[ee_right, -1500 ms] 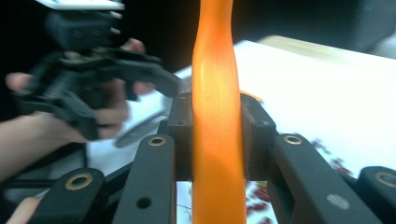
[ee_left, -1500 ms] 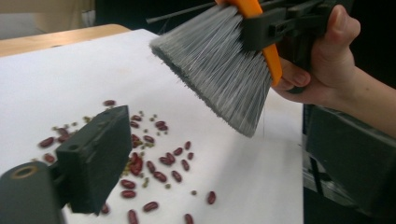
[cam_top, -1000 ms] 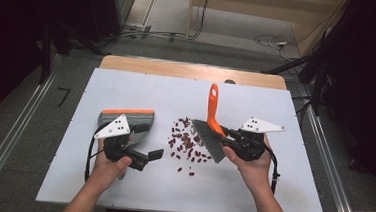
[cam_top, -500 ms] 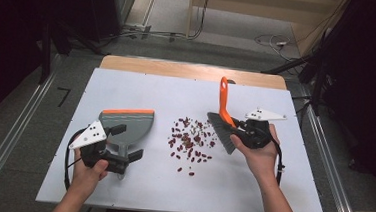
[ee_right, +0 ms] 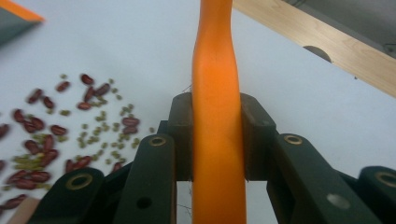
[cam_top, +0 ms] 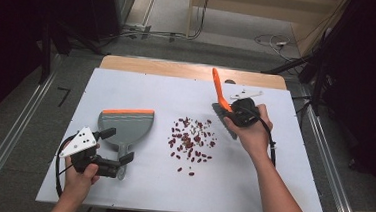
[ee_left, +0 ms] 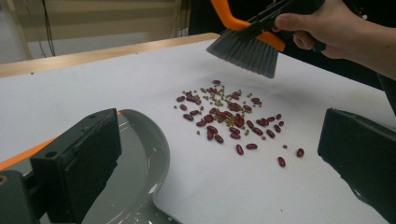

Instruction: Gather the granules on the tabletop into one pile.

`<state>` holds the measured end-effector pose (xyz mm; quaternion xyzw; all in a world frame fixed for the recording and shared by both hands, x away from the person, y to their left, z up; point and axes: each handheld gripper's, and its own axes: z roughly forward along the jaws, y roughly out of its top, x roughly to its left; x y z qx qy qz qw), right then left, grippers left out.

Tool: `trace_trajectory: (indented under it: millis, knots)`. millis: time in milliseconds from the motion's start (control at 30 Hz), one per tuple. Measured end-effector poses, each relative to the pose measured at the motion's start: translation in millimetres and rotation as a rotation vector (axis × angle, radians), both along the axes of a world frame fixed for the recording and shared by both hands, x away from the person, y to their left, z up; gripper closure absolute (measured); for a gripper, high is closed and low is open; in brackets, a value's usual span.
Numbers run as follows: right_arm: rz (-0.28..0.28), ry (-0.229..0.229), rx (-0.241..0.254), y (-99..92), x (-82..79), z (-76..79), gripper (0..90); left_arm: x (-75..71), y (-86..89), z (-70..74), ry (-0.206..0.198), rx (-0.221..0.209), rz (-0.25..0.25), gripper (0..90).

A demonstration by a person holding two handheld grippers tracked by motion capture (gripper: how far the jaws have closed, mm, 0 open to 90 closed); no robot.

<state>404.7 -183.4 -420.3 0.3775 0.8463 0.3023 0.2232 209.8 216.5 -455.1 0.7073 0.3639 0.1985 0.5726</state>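
your right gripper (cam_top: 231, 116) clamps the orange-handled grey brush (cam_top: 224, 111), lifted just right of the scattered red and green beans (cam_top: 192, 140). your left gripper (cam_top: 122, 164), jaws wide, sits at the grey plastic dustpan's (cam_top: 126, 126) handle left of the beans; sweep now and that unheld pan could skid.

Both forearms are bare, with no sleeve on them. The left gripper (cam_top: 115, 153) has a black body and carries a grey three-cornered plate (cam_top: 82, 140) with small dark dots on it; a black cable (cam_top: 59, 169) loops from it. Its jaws are thick, black, block-shaped pads. The right gripper (cam_top: 231, 114) is also black, with a pale plate (cam_top: 246, 95) on top and a black cable (cam_top: 272, 144) along the wrist. Round brass-coloured rivets (ee_right: 158, 141) sit in its black linkage arms.
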Motion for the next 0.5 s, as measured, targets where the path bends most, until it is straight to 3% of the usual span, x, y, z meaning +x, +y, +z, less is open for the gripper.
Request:
trace_trajectory:
  millis: [267,500]
  knots:
    - [-0.001,0.016,-0.134,21.9,20.0,-23.5,69.0,-2.9,1.1,-3.9,-0.006,0.002,0.009,0.0]
    - [0.027,0.031,-0.214,49.3,8.0,-27.6,69.1,-3.1,5.8,-6.1,-0.006,-0.001,0.024,0.0]
